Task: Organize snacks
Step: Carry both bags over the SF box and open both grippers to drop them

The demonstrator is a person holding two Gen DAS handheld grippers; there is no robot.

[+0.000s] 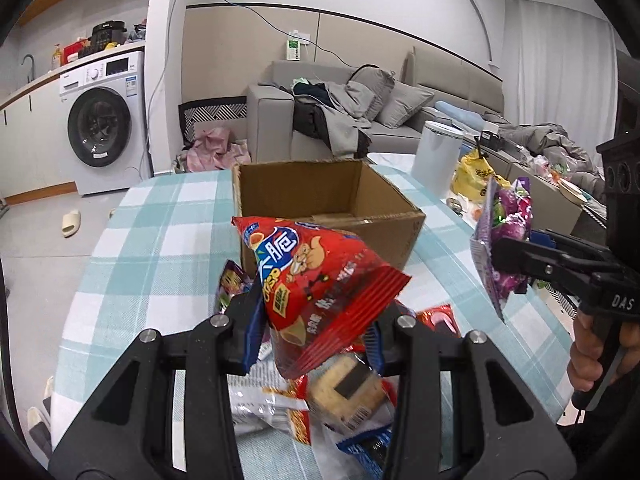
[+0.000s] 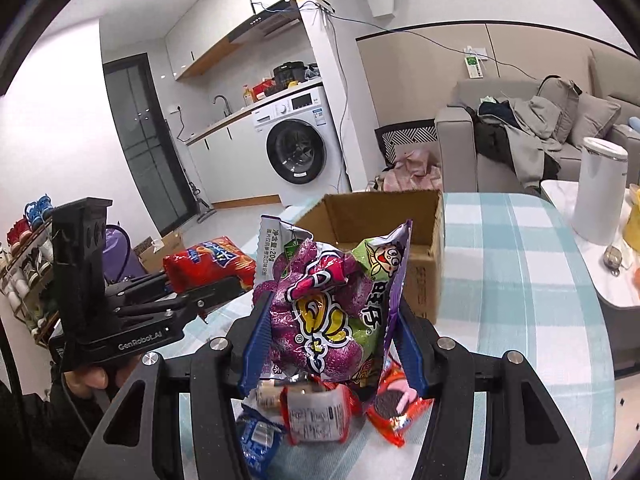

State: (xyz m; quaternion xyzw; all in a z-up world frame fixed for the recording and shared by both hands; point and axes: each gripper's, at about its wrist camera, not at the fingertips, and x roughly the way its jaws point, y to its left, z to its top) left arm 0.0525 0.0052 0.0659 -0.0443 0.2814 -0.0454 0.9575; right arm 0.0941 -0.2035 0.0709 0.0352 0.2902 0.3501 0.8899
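Left gripper [image 1: 316, 332] jaws clamp a red snack bag [image 1: 320, 288], right gripper [image 2: 332, 344] jaws grip a purple candy bag [image 2: 332, 304], both raised over the desk [image 1: 160, 240]; cardboard box [image 1: 332, 208] at twelve o'clock.

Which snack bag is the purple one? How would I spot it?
Find the open cardboard box on the checked tablecloth. Just in front of it, the right gripper holds a crinkly bag off the table. It is the only purple one; the other lifted bag is red.
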